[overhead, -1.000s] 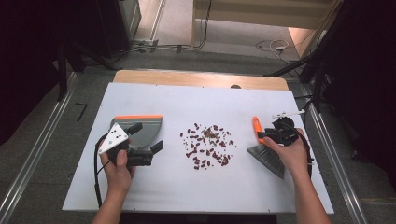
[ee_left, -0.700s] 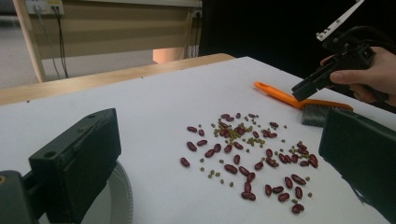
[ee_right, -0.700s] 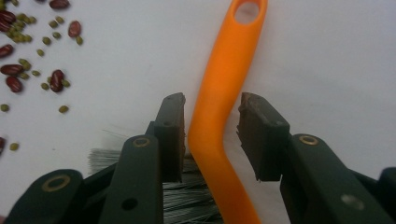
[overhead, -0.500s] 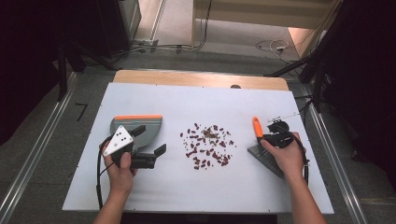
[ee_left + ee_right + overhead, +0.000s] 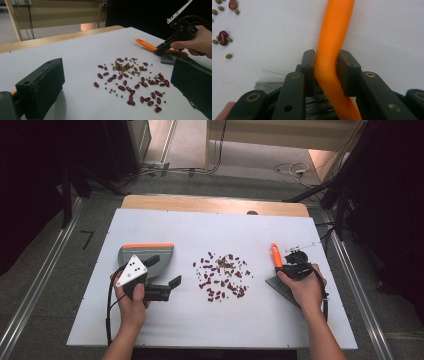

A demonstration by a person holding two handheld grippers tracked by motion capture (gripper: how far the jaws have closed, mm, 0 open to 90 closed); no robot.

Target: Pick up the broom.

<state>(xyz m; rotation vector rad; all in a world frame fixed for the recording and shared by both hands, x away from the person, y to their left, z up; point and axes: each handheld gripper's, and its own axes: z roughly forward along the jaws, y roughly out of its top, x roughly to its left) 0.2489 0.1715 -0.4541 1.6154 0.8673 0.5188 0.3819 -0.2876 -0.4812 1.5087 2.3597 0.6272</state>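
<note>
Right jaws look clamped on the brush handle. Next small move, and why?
Probably lift the orange-handled grey-bristled brush off the white table: the right gripper has just closed on its handle, the brush lies flat, and the scattered red and green beans remain unswept.

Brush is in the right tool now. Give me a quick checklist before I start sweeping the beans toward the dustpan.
1. Grip on the brush: right tool has just closed on the orange brush handle, pads pressing both sides. Ok.
2. Bristles lie on the white board, not lifted. Ok.
3. Beans scattered mid-board, between brush and dustpan. Ok.
4. Left tool holds the dustpan: jaws stand open, nothing between them. Not ok.
5. Dustpan mouth facing the beans: cannot tell.
6. Path from brush to beans: bare board. Ok.
</note>
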